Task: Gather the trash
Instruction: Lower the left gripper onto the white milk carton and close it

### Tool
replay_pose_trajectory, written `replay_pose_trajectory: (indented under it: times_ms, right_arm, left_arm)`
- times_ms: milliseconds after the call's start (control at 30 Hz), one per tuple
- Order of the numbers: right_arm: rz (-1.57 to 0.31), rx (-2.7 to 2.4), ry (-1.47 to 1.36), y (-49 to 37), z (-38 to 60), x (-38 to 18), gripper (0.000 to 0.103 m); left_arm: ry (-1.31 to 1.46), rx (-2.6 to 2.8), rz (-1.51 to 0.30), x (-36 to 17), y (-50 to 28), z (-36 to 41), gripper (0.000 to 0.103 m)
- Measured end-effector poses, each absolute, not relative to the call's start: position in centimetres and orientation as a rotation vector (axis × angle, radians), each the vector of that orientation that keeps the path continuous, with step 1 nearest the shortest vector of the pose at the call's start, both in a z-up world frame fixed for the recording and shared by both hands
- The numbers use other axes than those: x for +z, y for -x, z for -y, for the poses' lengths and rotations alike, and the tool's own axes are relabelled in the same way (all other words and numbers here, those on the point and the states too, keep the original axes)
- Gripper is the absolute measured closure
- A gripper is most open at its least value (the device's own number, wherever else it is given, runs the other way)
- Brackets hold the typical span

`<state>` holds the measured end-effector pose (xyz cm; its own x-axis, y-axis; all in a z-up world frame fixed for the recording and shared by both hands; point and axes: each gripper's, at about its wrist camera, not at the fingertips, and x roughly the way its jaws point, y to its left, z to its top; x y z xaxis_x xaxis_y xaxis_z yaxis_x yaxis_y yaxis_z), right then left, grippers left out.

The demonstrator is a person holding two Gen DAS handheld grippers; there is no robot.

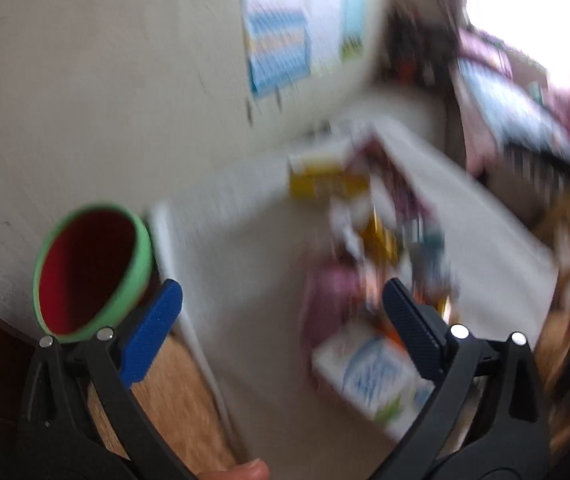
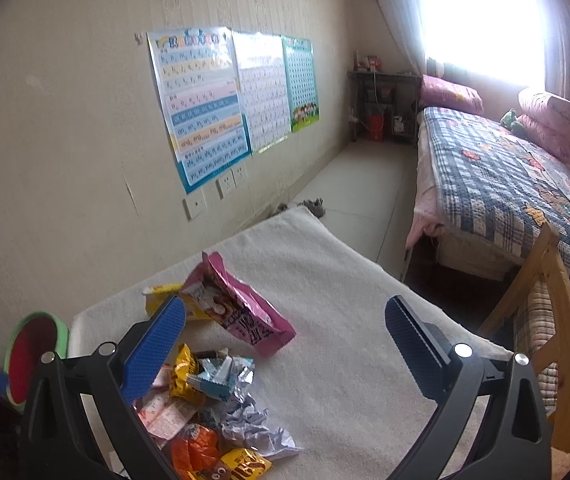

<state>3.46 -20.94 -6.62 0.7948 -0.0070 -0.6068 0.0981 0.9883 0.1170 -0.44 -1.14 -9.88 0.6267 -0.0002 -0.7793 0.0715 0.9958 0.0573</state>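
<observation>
A green bin with a red inside (image 1: 93, 268) stands by the wall at the left edge of the white-cloth table (image 2: 345, 320); in the right wrist view the bin (image 2: 31, 354) is at far left. Wrappers lie in a heap on the cloth: a pink snack bag (image 2: 245, 312), a yellow packet (image 2: 157, 300), crumpled foil (image 2: 241, 380), orange and yellow wrappers (image 2: 205, 456). The left wrist view is blurred; a white carton (image 1: 373, 376) and the yellow packet (image 1: 325, 180) show. My left gripper (image 1: 281, 300) is open and holds nothing. My right gripper (image 2: 285, 320) is open above the heap.
Posters (image 2: 221, 100) hang on the wall behind the table. A bed with a plaid quilt (image 2: 505, 184) is at right, a wooden chair (image 2: 549, 320) beside the table. A dark shelf (image 2: 381, 104) stands by the window. A fingertip (image 1: 245, 472) shows at the bottom edge.
</observation>
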Motion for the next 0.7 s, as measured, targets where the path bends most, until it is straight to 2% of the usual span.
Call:
replay_pose_trajectory:
  times_ms: [133, 367, 433, 467, 567, 600, 700]
  right_arm:
    - [-0.662, -0.052, -0.141, -3.6, 20.8, -6.8, 0.007]
    - [-0.709, -0.044, -0.154, -4.2, 20.9, -7.7, 0.007]
    - [-0.722, -0.039, -0.154, -4.4, 20.8, -8.0, 0.007]
    - [-0.726, -0.038, -0.15, -4.4, 20.7, -8.1, 0.007]
    - [-0.742, -0.031, -0.143, -4.6, 20.6, -8.4, 0.007]
    - [-0.75, -0.028, -0.147, -4.7, 20.5, -8.5, 0.007]
    - [-0.78, -0.015, -0.154, -5.3, 20.4, -9.2, 0.007]
  left_arm:
    - [-0.068, -0.177, -1.021, -13.2, 1.1, 3.0, 0.005]
    - [-0.012, -0.242, -1.14, -16.1, -0.7, 5.1, 0.005]
    - [-0.013, -0.241, -1.151, -16.7, -1.0, 5.3, 0.016]
    - [-0.011, -0.241, -1.157, -16.9, -1.1, 5.2, 0.028]
    - [0.031, -0.26, -1.157, -16.9, -0.9, 4.3, 0.043]
    - [0.049, -0.262, -1.153, -16.7, -0.9, 3.8, 0.047]
    - [0.096, -0.259, -1.123, -15.7, -1.0, 2.4, 0.05]
